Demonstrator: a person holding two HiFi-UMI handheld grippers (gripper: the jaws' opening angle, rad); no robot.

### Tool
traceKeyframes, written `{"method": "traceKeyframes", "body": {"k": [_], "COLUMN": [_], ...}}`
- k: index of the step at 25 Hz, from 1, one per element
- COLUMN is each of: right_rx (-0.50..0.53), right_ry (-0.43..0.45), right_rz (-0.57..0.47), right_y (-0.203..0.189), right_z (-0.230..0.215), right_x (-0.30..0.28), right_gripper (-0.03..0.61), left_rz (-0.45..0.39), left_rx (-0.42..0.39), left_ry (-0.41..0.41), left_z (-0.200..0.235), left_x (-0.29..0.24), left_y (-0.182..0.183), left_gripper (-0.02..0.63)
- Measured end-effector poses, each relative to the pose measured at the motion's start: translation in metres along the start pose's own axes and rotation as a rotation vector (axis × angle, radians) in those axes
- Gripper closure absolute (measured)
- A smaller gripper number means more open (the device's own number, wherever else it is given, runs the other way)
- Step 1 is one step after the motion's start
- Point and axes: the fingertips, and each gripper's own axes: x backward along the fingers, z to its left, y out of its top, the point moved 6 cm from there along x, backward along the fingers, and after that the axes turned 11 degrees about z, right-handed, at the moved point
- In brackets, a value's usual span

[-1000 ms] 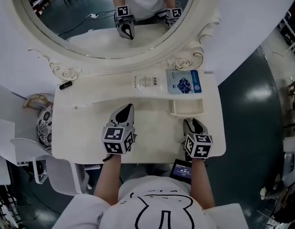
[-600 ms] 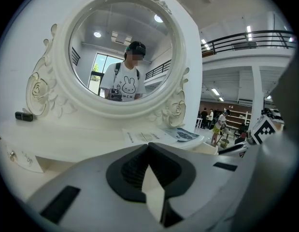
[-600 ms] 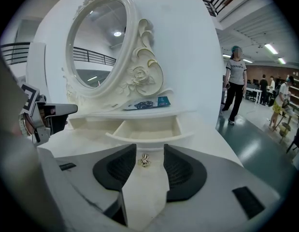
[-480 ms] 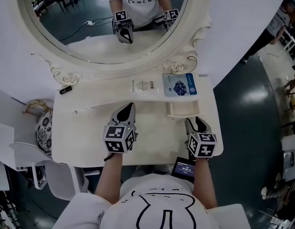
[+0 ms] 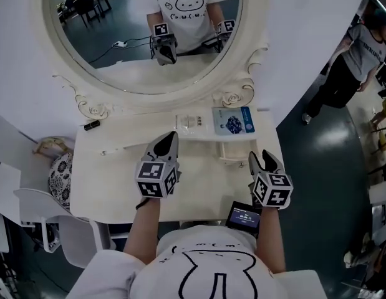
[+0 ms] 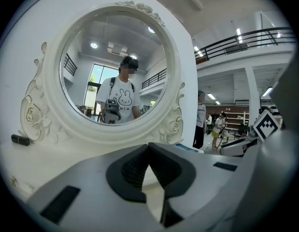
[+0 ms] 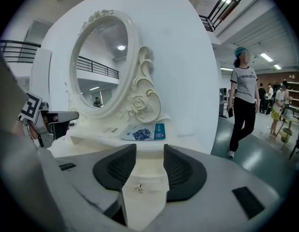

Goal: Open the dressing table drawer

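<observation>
Two tools hang over the cream bench [image 5: 105,179], one in each hand. The left tool [image 5: 171,136], over the middle of the bench, has its ribbed black pads pressed tip to tip with nothing in them. The right tool [image 5: 263,157], by the bench's right edge, has just been opening its jaws, and they stand wide. Just beyond it the one drawer [image 5: 241,149] is pulled out, a shallow cream tray. Its single small metal knob [image 7: 138,189] shows in the gap below the pads, untouched. Along the far edge lie a white packet [image 5: 193,122] and a blue-and-white packet [image 5: 234,120], both flat, with a small black stick [image 5: 91,125] at the far left corner. Behind them stands one oval mirror [image 5: 143,42], its cream frame carved with two roses.
</observation>
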Motion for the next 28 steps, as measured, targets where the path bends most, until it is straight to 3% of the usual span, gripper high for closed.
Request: {"method": "traceKeyframes", "body": {"k": [14, 17, 24, 28], "right_rx": [0.095, 0.127, 0.222, 0.223], "right_ry": [0.062, 0.030, 0.029, 0.051], "right_rz": [-0.210, -0.274, -0.415, -0.483], "right_y": [0.066, 0.077, 0.095, 0.105], "right_z": [0.012, 0.014, 0.020, 0.022], "right_x": [0.042, 0.052, 0.076, 0.087], "right_gripper": [0.448, 0.555, 0.558, 0.560], "left_rz": [-0.109, -0.141, -0.194, -0.205], "left_rx": [-0.045, -0.054, -0.079, -0.090], "left_ry": [-0.022, -0.036, -0.061, -0.072], "left_z": [-0.013, -0.019, -0.030, -0.034], "left_x": [0.007, 0.010, 0.015, 0.016], "left_y": [0.038, 0.048, 0.065, 0.069], "left_gripper": [0.606, 0.606, 0.606, 0.606]}}
